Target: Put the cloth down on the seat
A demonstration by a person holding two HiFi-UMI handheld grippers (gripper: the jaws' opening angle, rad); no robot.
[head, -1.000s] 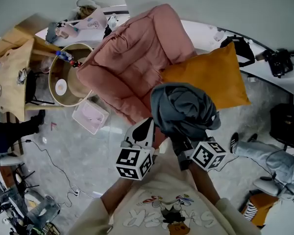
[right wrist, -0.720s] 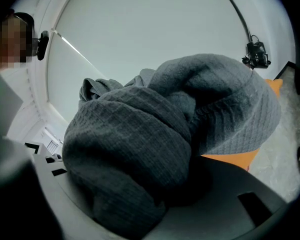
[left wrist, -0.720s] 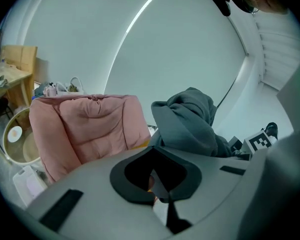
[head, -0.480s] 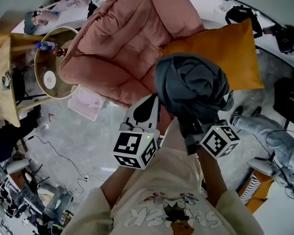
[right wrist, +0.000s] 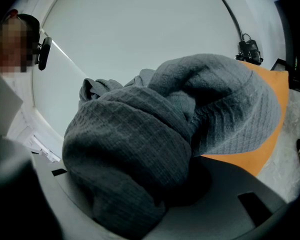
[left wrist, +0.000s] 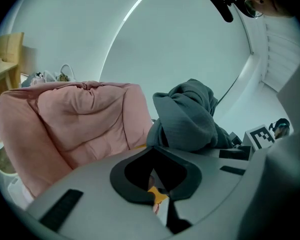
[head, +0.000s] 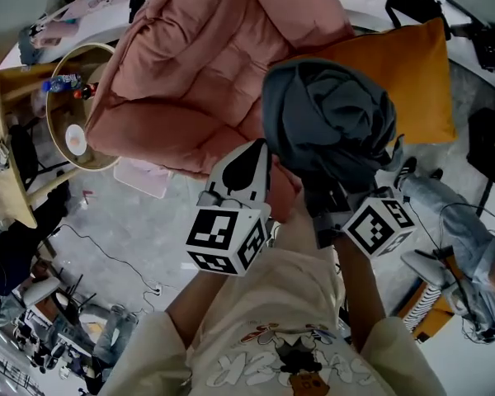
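Observation:
A bundled dark grey cloth (head: pixel 330 122) hangs in my right gripper (head: pixel 326 196), which is shut on it; the jaws are buried in the folds. In the right gripper view the cloth (right wrist: pixel 155 134) fills the middle and hides the fingertips. It is held above the front right of a pink padded chair (head: pixel 206 64), beside an orange cushion (head: pixel 412 73) on that chair. My left gripper (head: pixel 260 151) is shut, its tip close to the cloth's left edge; I cannot tell whether it touches. From the left gripper view, the cloth (left wrist: pixel 187 119) sits right of the chair (left wrist: pixel 75 119).
A round wooden side table (head: pixel 54 134) with a bottle stands left of the chair, and a pale pink box (head: pixel 140 176) lies on the floor by it. A person's leg in jeans (head: pixel 445 213) is at the right. A black bag (head: pixel 412 2) lies behind the cushion.
Both grippers have moved forward and down toward the chair with the cloth. The chair and cushion now look larger and closer beneath the bundle.

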